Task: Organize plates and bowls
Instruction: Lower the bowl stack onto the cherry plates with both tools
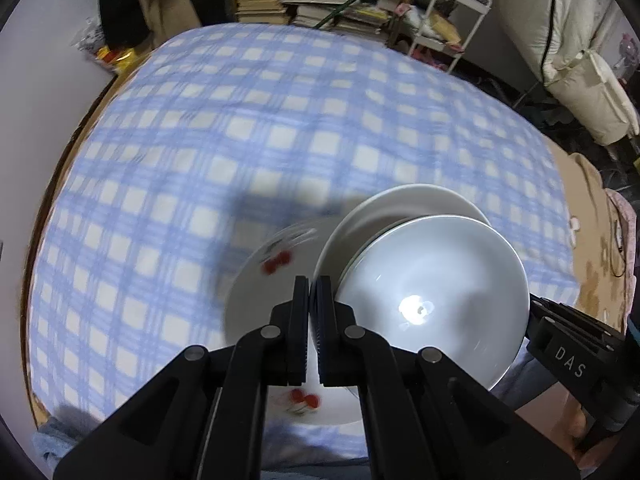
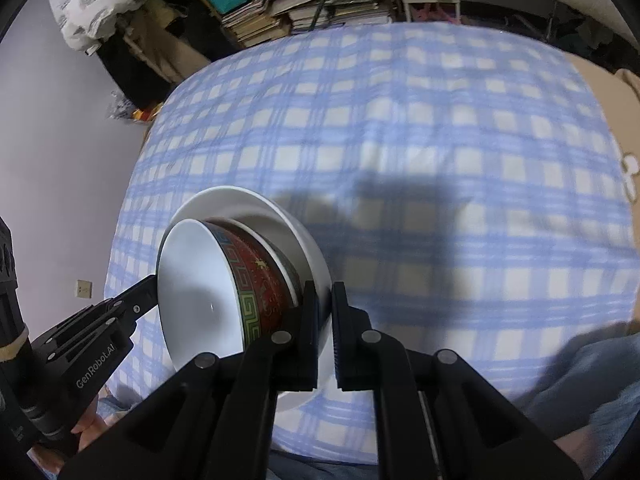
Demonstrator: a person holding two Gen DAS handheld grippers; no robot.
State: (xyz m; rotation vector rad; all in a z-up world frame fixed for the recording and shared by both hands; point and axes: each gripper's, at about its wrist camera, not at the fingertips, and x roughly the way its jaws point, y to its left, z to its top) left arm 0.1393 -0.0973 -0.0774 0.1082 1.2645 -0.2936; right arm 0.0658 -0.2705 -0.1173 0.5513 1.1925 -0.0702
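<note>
Blue plaid cloth [image 1: 240, 128], book piles [image 1: 264, 0] behind

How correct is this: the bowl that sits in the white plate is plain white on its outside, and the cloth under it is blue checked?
One detail is wrong. The bowl is white only inside; its outside is red with a green patterned band, as the right wrist view shows. It does sit in the white plate, over the blue checked cloth.

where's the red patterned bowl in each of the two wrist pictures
Left wrist: the red patterned bowl sits right of centre, showing only its white inside, resting in the white plate.
Right wrist: the same bowl sits lower left, its red outer band showing.
Shared landmark: the blue checked cloth beneath.
</note>
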